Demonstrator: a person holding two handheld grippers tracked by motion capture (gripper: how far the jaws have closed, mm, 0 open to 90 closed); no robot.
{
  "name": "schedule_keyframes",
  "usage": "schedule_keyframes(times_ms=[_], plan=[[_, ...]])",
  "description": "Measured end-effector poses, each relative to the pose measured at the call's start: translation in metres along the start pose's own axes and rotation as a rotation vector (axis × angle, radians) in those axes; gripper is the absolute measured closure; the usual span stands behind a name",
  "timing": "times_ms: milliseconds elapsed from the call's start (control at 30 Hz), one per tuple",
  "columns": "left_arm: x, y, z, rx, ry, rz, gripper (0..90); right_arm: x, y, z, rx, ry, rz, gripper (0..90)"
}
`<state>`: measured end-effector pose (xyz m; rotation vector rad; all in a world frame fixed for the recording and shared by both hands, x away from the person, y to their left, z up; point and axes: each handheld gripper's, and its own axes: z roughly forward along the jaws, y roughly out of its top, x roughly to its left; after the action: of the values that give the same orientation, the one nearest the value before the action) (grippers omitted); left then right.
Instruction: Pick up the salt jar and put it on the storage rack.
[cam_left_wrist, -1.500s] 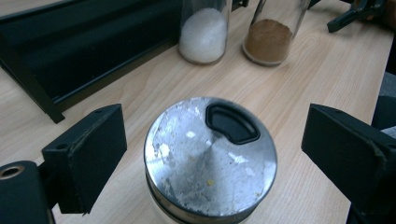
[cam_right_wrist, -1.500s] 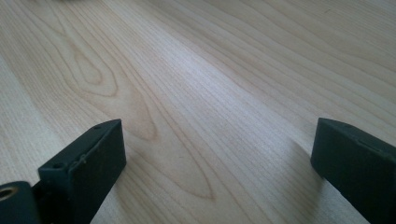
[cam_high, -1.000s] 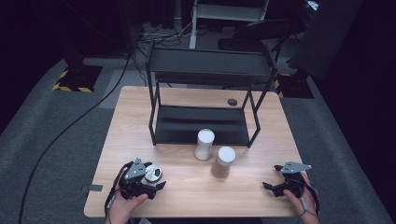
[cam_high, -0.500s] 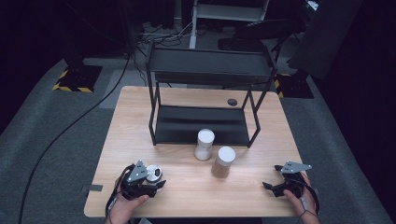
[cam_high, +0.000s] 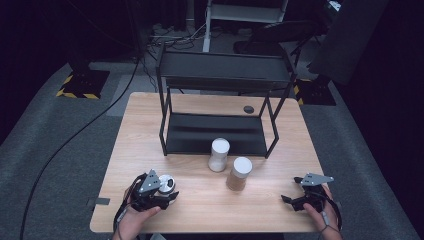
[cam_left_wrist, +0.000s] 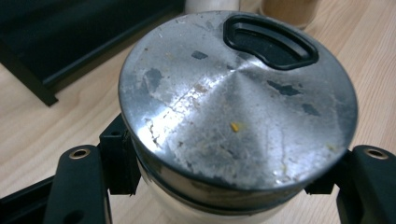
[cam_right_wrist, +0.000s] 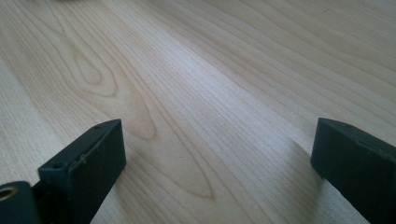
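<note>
Left tool clamps a steel-lidded jar at the desk's near-left corner; right tool rests wide and empty, near right. Two jars stand before the black shelf, apparently all yet to be shelved.

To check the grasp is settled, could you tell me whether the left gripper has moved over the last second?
No. The left gripper keeps its spot against the table's front edge.

Grey carpet floor, dark surroundings, light wooden table.
</note>
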<state>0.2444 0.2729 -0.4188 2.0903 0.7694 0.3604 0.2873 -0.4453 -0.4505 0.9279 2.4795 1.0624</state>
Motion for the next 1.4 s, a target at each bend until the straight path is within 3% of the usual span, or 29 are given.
schedule_keyframes(times_ms=[433, 1267, 1400], plan=[[0.009, 0.030, -0.006, -0.029, -0.013, 0.011, 29.7, 0.000, 0.000, 0.000, 0.000, 0.000, 0.000, 3.0], [0.032, 0.089, 0.006, -0.051, -0.013, 0.051, 29.7, 0.000, 0.000, 0.000, 0.000, -0.001, 0.000, 3.1], [0.037, 0.098, 0.007, -0.061, -0.011, 0.040, 29.7, 0.000, 0.000, 0.000, 0.000, -0.001, 0.000, 3.1]])
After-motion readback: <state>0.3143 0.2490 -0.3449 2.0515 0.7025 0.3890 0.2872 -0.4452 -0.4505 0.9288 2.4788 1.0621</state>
